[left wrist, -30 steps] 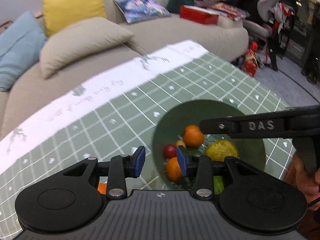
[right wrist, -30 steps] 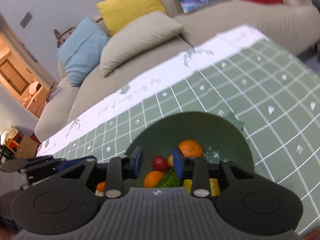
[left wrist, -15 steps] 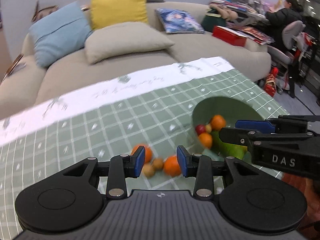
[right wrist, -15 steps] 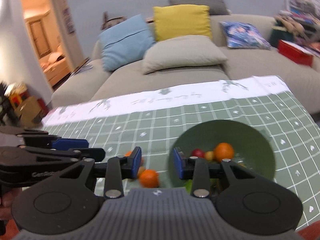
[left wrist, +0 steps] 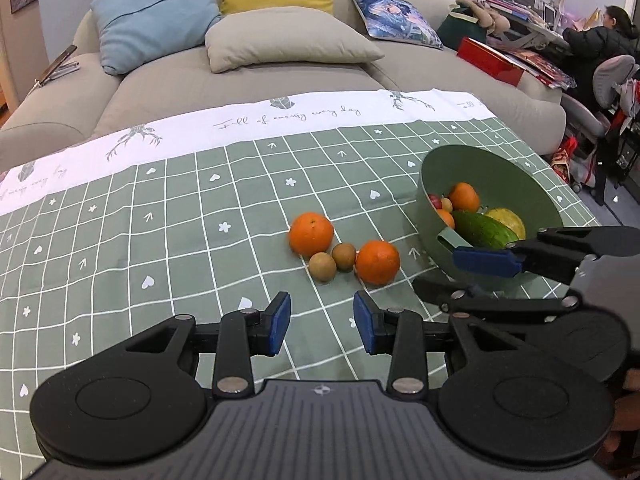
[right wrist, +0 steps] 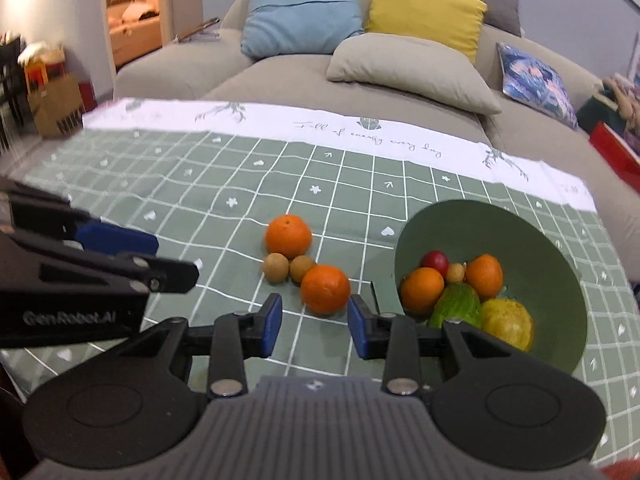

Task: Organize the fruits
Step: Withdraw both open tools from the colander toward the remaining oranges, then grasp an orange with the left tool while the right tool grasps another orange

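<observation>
Both tools are hovering empty, fingers apart: the right tool (right wrist: pixel 314 322) is lining up on the near orange (right wrist: pixel 325 289), the left tool (left wrist: pixel 322 326) waiting short of the loose fruit (four pieces clustered on the bench (left wrist: pixel 160 216)) beside the green bowl (right wrist: pixel 520 240).

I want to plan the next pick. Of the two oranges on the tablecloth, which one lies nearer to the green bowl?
The nearer orange, just ahead of the open right gripper, lies closer to the green bowl. The other orange sits farther back, beyond the two small brown fruits.

Sofa (left wrist: pixel 248 80) with cushions (left wrist: pixel 280 42) behind tablecloth (left wrist: pixel 160 208).
</observation>
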{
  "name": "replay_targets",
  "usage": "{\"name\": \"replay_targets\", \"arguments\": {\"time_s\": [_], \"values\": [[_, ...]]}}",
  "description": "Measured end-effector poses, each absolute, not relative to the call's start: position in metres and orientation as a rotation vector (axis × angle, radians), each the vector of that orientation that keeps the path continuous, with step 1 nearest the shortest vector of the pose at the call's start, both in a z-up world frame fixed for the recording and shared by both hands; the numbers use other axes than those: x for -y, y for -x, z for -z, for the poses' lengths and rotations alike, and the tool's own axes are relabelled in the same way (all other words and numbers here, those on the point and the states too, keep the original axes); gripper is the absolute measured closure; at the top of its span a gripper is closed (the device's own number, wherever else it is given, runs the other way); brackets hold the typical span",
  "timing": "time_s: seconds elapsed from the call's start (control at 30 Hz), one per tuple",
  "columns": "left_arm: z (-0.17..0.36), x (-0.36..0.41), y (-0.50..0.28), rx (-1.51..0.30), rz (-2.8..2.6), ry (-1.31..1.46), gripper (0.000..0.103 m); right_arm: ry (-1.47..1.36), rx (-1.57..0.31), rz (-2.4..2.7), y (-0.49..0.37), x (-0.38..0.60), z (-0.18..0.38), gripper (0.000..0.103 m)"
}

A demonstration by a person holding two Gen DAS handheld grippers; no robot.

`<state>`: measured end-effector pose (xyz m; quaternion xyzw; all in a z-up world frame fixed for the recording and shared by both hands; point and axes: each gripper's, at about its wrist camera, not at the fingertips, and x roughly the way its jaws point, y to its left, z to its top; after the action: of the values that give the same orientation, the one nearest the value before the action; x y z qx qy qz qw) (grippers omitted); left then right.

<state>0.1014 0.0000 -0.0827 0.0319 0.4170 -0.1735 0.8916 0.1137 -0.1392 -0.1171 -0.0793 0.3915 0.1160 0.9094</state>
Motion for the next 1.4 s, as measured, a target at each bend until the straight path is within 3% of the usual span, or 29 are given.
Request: {"name": "replay_targets", "arguments": {"time_s": [0.2,0.27,0.33,0.83,0.97,1.4], "values": [[0.091,-0.003,-0.111,-0.872,0.386,-0.081,0.060,0.340,-0.805,-0.248,-0.125,0.119,0.135,0.070],[0.095,-0.004,-0.114,-0.874,0.398,-0.096,0.060,0.399,-0.810,-0.253,-0.131,0.113,0.141,0.059],[0.099,-0.007,-0.119,-0.883,0.399,-0.103,0.060,0.451,-0.817,-0.269,-0.136,0.107,0.146,0.056],[0.119,-0.031,-0.143,-0.935,0.389,-0.014,0.059,0.866,-0.867,-0.390,-0.163,0.082,0.184,0.059],[0.120,-0.027,-0.151,-0.933,0.405,-0.017,0.059,0.889,-0.883,-0.386,-0.166,0.085,0.191,0.064],[0.130,-0.002,-0.209,-0.976,0.482,-0.009,0.059,0.705,-0.887,-0.406,-0.173,0.106,0.162,0.065]]}}
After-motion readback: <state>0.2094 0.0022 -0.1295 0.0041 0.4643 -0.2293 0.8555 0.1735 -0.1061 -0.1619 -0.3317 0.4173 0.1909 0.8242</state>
